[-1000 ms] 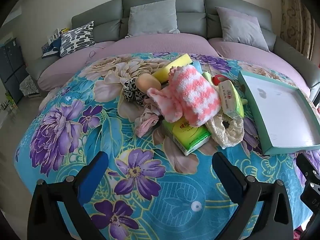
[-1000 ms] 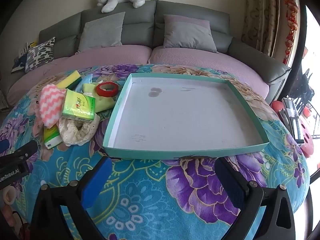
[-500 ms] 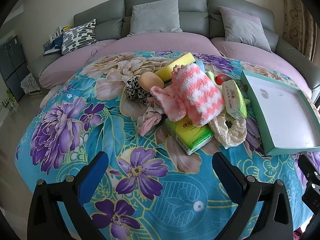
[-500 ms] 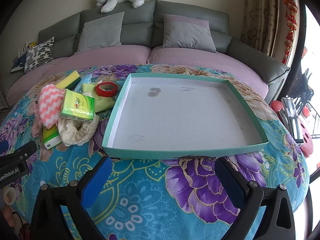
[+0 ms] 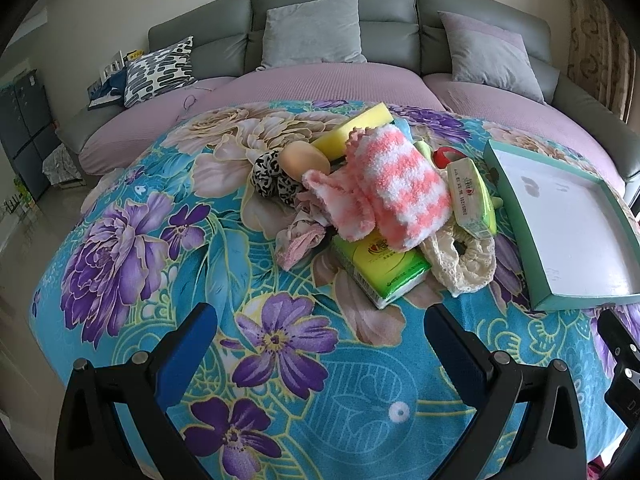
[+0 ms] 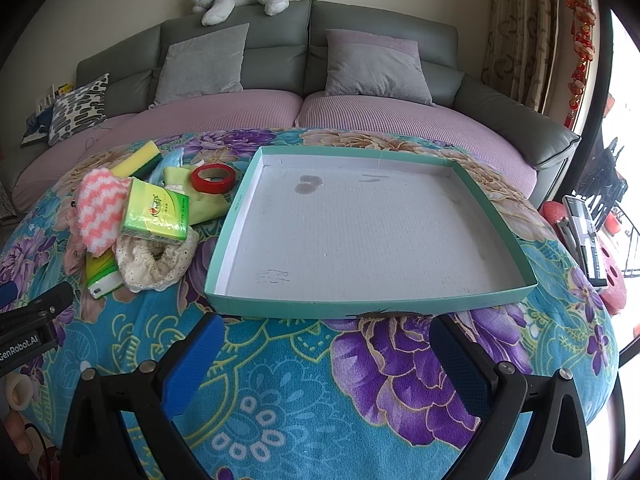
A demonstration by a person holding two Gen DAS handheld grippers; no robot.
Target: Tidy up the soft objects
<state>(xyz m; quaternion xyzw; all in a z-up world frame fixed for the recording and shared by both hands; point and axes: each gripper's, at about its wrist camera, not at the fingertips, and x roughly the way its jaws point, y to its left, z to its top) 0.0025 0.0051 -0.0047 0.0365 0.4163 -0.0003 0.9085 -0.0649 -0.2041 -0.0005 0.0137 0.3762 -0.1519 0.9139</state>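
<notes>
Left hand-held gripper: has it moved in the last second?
Yes. The left hand-held gripper has eased forward toward the pile: the pink striped sock sits lower and larger, and the sofa fills more of the view.

Ahead of your left gripper the floral blanket lies bare right up to the heap, where the green tissue pack and lace cloth form the near edge and the pink striped sock sits on top. Your right gripper, jaws wide apart, faces the teal tray, whose low near wall stands across the way; its white floor is open.
</notes>
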